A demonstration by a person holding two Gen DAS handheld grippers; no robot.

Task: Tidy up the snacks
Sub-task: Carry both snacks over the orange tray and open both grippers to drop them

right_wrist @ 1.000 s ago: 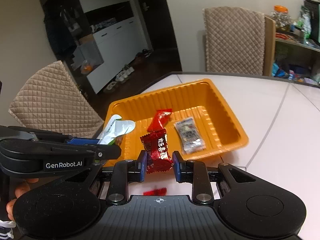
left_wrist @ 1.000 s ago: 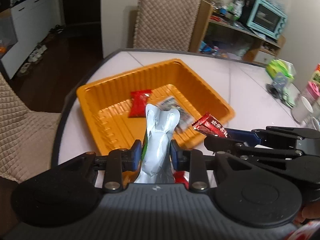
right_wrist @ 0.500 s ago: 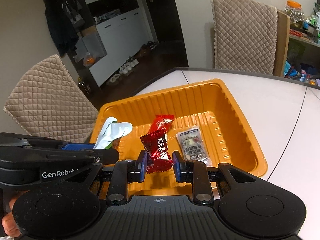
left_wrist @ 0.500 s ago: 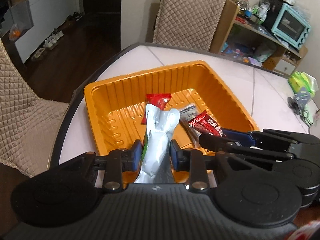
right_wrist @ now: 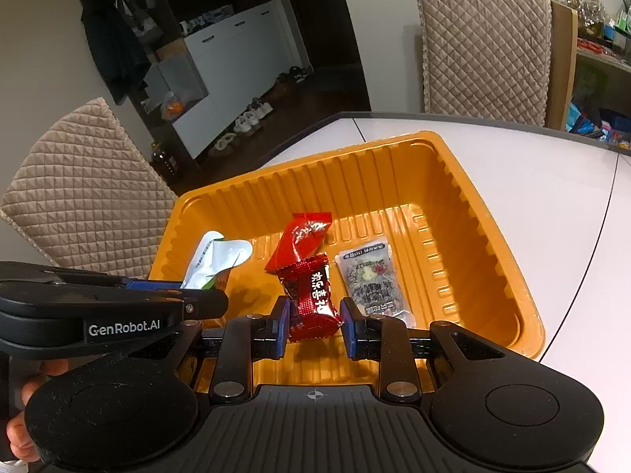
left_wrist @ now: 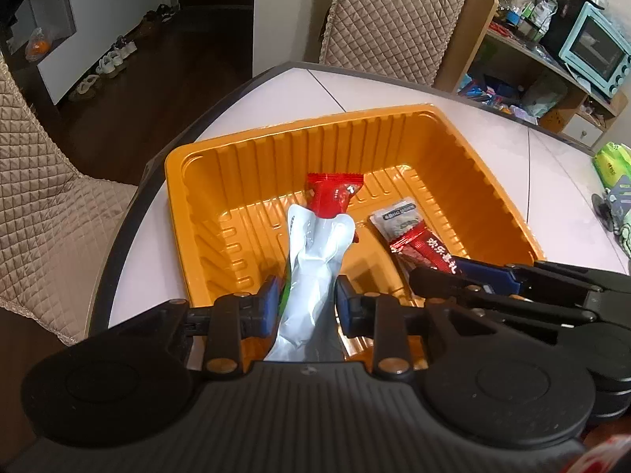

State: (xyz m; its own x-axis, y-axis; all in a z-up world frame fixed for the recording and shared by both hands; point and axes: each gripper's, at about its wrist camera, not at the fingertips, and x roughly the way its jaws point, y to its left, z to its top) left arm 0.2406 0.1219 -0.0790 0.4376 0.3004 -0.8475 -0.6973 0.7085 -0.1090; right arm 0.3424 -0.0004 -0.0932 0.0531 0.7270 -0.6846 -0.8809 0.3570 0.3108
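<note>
Both grippers are hanging over the orange tray's [right_wrist: 485, 205] near edge, the left gripper [left_wrist: 303, 301] pinching a silver pouch [left_wrist: 315, 260] and the right gripper [right_wrist: 313, 321] clamping a red candy [right_wrist: 311, 295], so releasing low over bare floor beside the packets already lying there is looking wisest.

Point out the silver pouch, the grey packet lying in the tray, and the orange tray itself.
silver pouch [left_wrist: 315, 260], left wrist view, middle of its crinkled body.
grey packet [right_wrist: 370, 276], right wrist view, centre of its printed face.
orange tray [right_wrist: 355, 173], right wrist view, ribbed far wall.
</note>
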